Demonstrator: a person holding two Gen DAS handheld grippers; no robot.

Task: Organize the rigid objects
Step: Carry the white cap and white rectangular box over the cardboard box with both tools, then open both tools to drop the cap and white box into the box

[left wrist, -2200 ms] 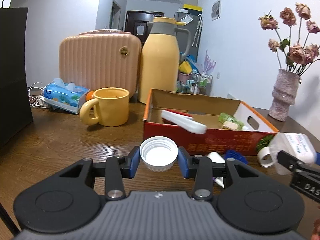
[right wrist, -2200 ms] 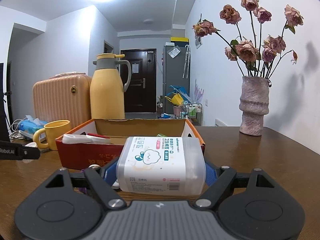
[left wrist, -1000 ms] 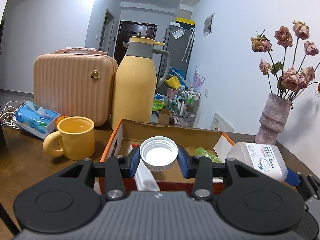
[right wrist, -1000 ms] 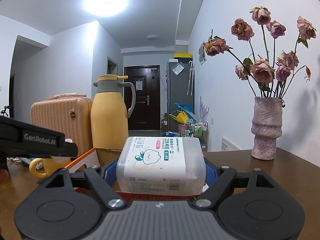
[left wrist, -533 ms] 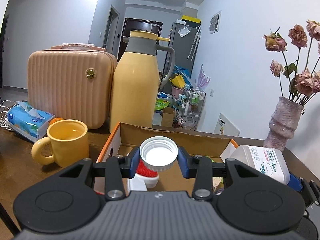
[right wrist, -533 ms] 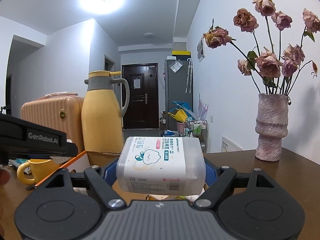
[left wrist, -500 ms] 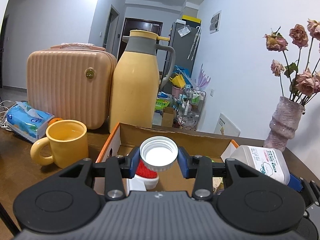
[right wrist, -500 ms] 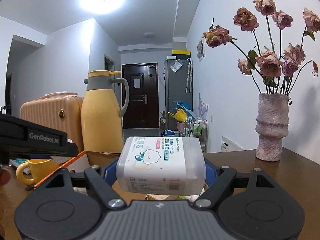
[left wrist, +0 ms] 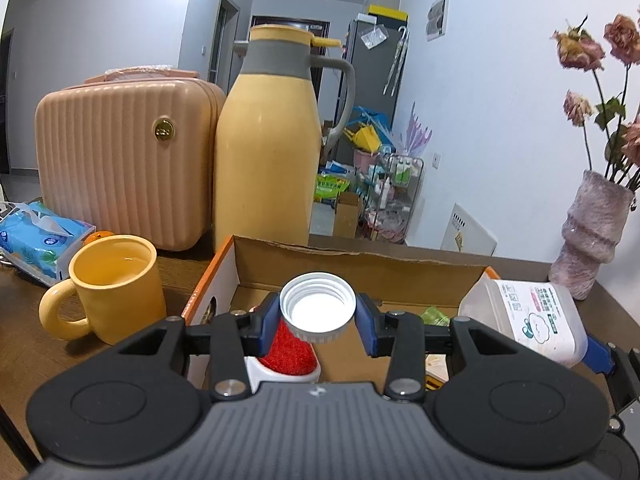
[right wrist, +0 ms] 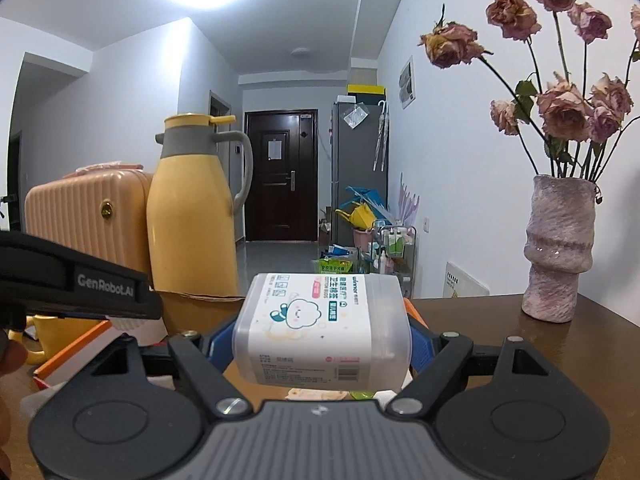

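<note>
Left gripper point(left wrist: 318, 314) pinches a white bottle cap point(left wrist: 318, 307) by its ribbed rim, just above the cardboard box point(left wrist: 360, 266). Looks light, stiff, probably slippery. Right gripper point(right wrist: 322, 338) clamps the cotton swab box point(right wrist: 322, 330) across its sides; thin plastic, likely flexes.

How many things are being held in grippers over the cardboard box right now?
2: a white cap in the left gripper, a cotton swab box in the right gripper.

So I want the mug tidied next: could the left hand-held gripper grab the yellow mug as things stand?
Probably not yet: the left hand-held gripper is shut on the white cap. The yellow mug stands unobstructed, left of the cardboard box.
</note>
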